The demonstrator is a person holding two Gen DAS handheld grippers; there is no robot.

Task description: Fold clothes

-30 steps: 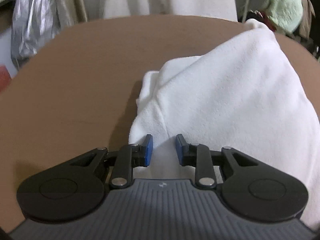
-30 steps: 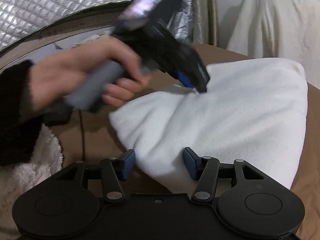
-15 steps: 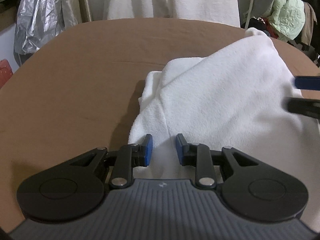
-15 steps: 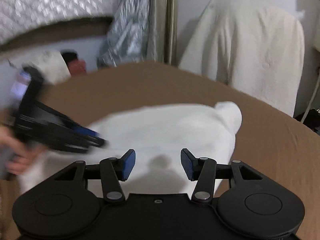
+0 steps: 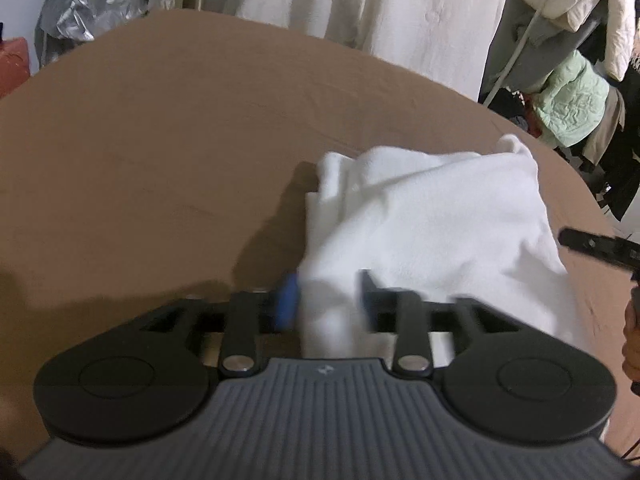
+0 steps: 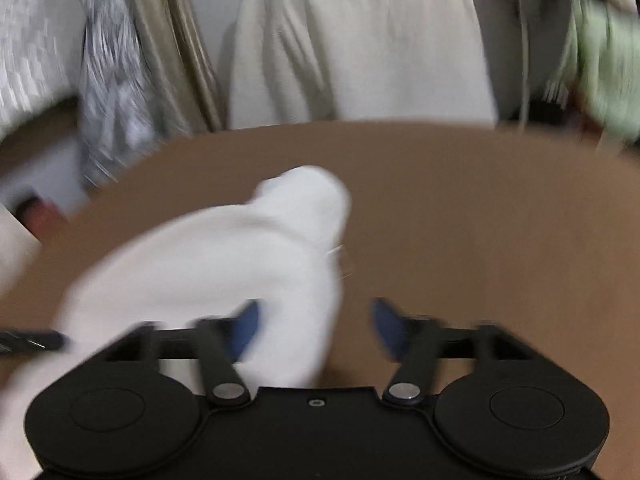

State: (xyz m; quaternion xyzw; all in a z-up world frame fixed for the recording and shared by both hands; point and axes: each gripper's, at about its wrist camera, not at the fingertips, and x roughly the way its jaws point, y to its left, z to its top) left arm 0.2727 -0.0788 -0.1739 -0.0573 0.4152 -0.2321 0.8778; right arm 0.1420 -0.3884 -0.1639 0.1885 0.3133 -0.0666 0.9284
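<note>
A white fleece garment lies bunched on the brown table. My left gripper is open at its near left edge, and a fold of the fleece runs up between the blue fingertips. My right gripper is open over the garment's right end, with fleece under its left finger and bare table under the right one. In the left wrist view the right gripper pokes in from the right edge beside a hand. The left gripper's tip shows at the left edge of the blurred right wrist view.
Behind the table hang a cream garment and a silver quilted cover. A pale green jacket and dark clothes crowd the right rear. A red object sits at the far left. Bare brown table spreads right of the garment.
The right wrist view has swung right, from the left hand and gripper to the garment's far end and bare table. The left view has pulled back and tilted; its fingers stand slightly wider.
</note>
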